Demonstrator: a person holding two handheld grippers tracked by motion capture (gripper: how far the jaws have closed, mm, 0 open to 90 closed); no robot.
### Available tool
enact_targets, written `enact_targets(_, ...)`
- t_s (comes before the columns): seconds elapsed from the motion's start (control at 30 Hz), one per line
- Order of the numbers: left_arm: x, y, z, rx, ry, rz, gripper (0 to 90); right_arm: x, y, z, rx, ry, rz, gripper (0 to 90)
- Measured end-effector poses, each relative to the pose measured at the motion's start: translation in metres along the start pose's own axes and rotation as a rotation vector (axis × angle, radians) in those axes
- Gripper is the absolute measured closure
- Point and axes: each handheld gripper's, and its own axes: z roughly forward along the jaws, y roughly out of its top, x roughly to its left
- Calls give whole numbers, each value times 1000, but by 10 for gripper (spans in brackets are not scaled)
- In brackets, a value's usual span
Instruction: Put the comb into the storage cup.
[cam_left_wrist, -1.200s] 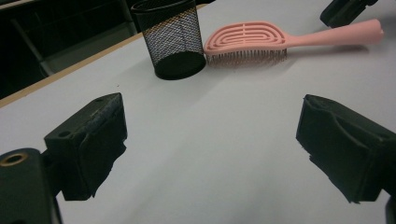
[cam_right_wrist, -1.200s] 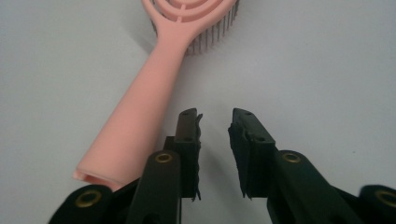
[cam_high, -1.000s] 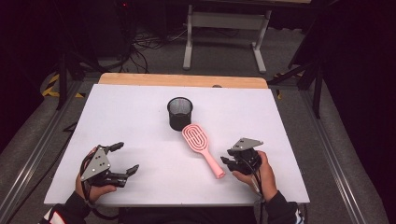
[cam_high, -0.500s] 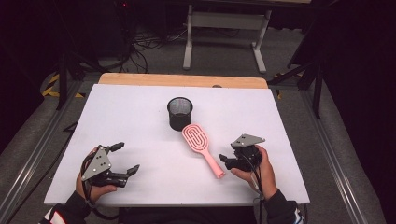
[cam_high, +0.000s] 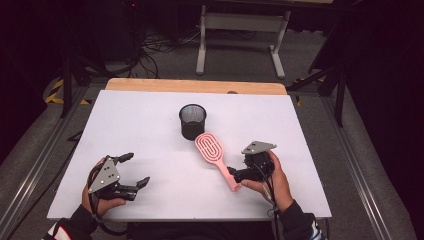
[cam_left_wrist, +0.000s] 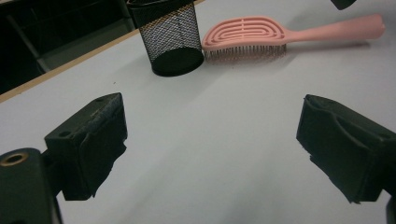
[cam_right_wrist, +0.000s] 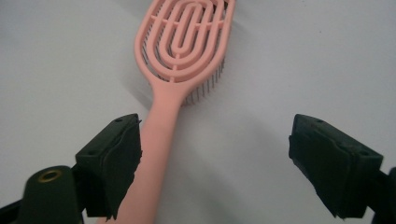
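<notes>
Black mesh cup (cam_high: 192, 120) upright on white desk (cam_high: 125, 125) just beyond pink hairbrush (cam_high: 215, 155), brush handle between right tongs (cam_right_wrist: 215, 163), just opening wide, nothing gripped, left tongs (cam_left_wrist: 210, 154) wide apart, well clear.

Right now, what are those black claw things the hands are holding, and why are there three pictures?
Those are grippers: pinching tools with two black jaws, and a person holds one in each hand. One picture comes from a camera up high, looking down on the white table. There the left gripper is at the left and the right gripper at the right. The other two pictures come from small cameras riding on each gripper, looking out between its jaws. On the table stand a black mesh cup and, beside it, a pink hairbrush lying bristles down. Nothing is held. The right gripper's jaws have just been opening, and the brush handle lies between them, close by one jaw. The left gripper is open over bare table.
</notes>
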Motion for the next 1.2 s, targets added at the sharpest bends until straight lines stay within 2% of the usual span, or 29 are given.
enact_targets(0.07,0,0,0,1,-1,-3,93,3,5,3,12,9,6,122)
enact_targets(0.27,0,0,0,1,-1,0,92,6,11,13,35,23,30,88)
enact_targets(0.5,0,0,0,1,-3,-1,92,13,20,26,72,22,24,122)
enact_targets(0.73,0,0,0,11,-6,0,86,16,26,44,149,-1,25,183)
enact_targets(0.8,0,0,1,15,-8,-1,84,15,28,47,179,-2,32,174)
enact_targets(0.83,-1,0,1,13,-8,-1,83,15,29,51,214,-4,40,144)
enact_targets(0.97,0,-1,3,25,-15,2,84,14,31,56,246,-23,38,107)
enact_targets(1.13,-2,-2,4,42,-22,8,90,12,32,67,287,-27,36,181)
enact_targets(1.2,-2,-3,5,45,-23,8,89,9,33,73,292,-3,56,198)
